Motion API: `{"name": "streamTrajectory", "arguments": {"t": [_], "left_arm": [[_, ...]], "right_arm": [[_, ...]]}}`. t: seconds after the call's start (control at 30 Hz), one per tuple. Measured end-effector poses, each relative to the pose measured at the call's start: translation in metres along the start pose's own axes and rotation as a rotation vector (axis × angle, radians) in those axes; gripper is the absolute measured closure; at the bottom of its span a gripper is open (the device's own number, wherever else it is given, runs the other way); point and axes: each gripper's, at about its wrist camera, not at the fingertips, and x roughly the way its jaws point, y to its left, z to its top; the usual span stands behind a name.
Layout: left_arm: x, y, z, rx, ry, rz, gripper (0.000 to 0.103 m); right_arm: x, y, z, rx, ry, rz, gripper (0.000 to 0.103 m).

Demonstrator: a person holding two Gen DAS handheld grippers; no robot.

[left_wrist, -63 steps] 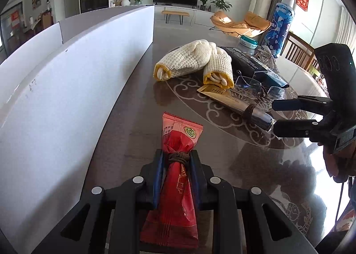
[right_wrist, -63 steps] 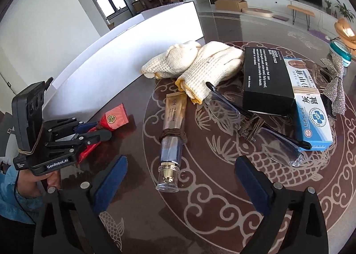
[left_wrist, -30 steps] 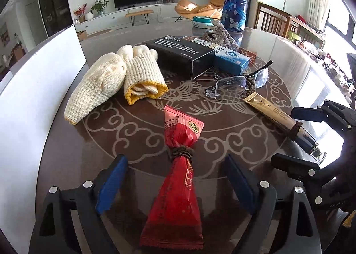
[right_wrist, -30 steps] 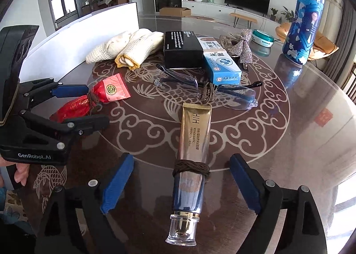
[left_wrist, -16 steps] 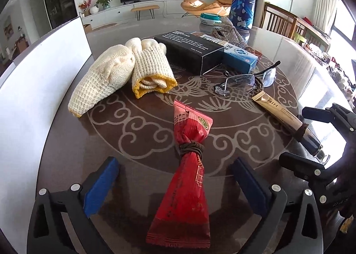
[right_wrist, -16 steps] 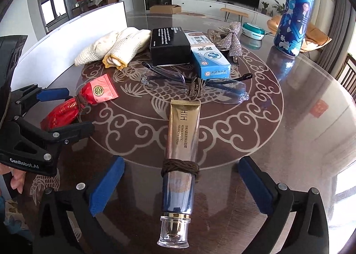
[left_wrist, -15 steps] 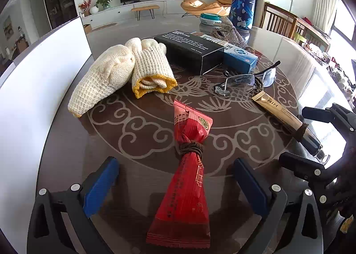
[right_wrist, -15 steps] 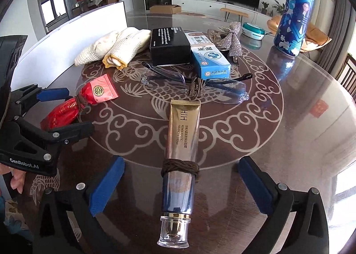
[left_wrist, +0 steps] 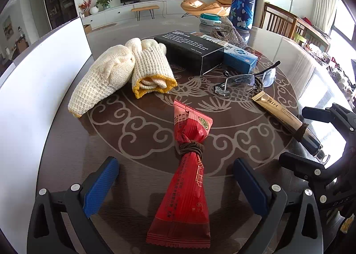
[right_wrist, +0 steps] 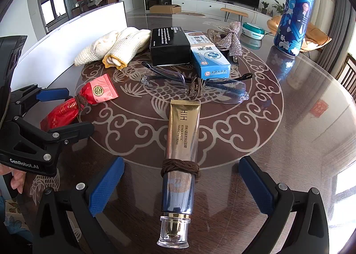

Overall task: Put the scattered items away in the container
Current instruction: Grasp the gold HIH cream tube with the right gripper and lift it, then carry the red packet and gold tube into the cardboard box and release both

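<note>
Both grippers, left [left_wrist: 175, 178] and right [right_wrist: 181, 178], are gaping wide, straddling one red packet [left_wrist: 189, 165] and one cream tube [right_wrist: 181, 142], two gloves [left_wrist: 124, 69] lying beyond the packet.

The left hand-held gripper [left_wrist: 175, 178] stood wide open around a red snack packet [left_wrist: 189, 165] lying on the counter [left_wrist: 142, 134], knitted gloves [left_wrist: 124, 71] beyond it.
</note>
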Motion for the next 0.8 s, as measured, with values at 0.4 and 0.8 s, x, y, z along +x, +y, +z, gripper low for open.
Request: {"name": "streamTrajectory", "arguments": {"t": [0.4, 0.8], "left_arm": [[0.0, 0.003, 0.008, 0.103, 0.083, -0.068, 0.0], [-0.044, 0.004, 0.027, 0.101, 0.009, -0.202, 0.086]], "right_arm": [[0.002, -0.001, 0.009, -0.114, 0.111, 0.073, 0.01], [-0.027, -0.011, 0.035, -0.066, 0.199, 0.066, 0.074]]}}
